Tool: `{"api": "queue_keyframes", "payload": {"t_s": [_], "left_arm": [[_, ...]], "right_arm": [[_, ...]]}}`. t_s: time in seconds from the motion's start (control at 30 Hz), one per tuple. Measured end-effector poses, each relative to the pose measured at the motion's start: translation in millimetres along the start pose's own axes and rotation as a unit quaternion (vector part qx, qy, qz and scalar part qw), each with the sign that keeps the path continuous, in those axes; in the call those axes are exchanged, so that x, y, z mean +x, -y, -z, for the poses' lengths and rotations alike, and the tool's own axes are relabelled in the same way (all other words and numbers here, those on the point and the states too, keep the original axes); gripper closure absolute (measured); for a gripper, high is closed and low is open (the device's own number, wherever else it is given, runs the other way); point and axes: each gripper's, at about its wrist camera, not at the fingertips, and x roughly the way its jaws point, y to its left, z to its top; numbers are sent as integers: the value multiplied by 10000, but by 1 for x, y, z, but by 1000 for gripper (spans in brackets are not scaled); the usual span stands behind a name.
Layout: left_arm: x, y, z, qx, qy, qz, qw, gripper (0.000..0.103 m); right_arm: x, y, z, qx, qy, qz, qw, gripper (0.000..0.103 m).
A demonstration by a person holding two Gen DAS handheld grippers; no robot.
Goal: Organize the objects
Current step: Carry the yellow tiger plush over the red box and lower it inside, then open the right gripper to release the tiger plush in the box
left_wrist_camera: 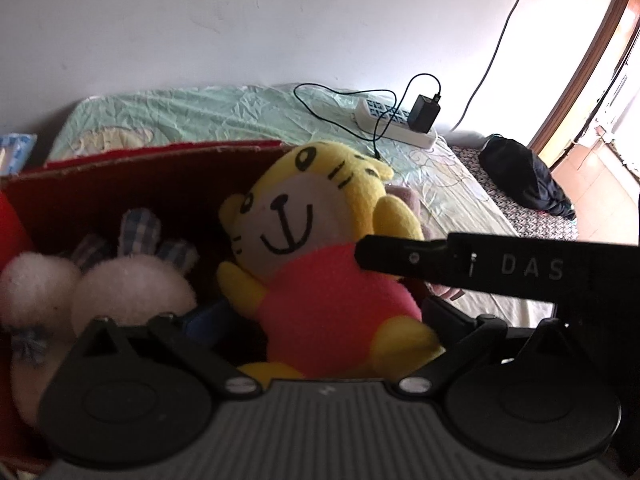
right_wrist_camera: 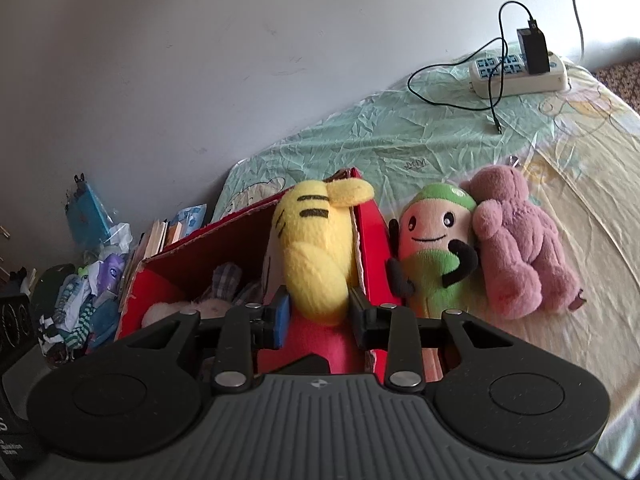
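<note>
A yellow tiger plush (left_wrist_camera: 316, 248) in a pink shirt hangs over the open red cardboard box (left_wrist_camera: 120, 192). My right gripper (right_wrist_camera: 320, 316) is shut on the plush (right_wrist_camera: 316, 256); in the left wrist view one of its black fingers (left_wrist_camera: 384, 258) presses into the pink shirt from the right. My left gripper (left_wrist_camera: 316, 320) is open, with the plush's lower body between its spread fingers and not squeezed. A white bunny plush (left_wrist_camera: 132, 292) with plaid ears lies inside the box. A green bean plush (right_wrist_camera: 434, 256) and a pink plush (right_wrist_camera: 520, 248) lie on the bed, right of the box (right_wrist_camera: 372, 240).
The box stands on a bed with a pale green sheet (right_wrist_camera: 400, 132), against a white wall. A power strip with a black charger and cable (right_wrist_camera: 520, 68) lies at the far end. Dark cloth (left_wrist_camera: 520, 176) sits at the bed's right. Books and bags (right_wrist_camera: 88, 288) are piled left of the box.
</note>
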Motion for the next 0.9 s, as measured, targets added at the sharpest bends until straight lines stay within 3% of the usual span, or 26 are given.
{"api": "queue_keyframes", "payload": {"t_s": [0.9], "left_arm": [[-51,52,27,272,-132,-1004,9945,1]], "right_arm": [[-55,9,25,-32,110,-306,9995,67]]}}
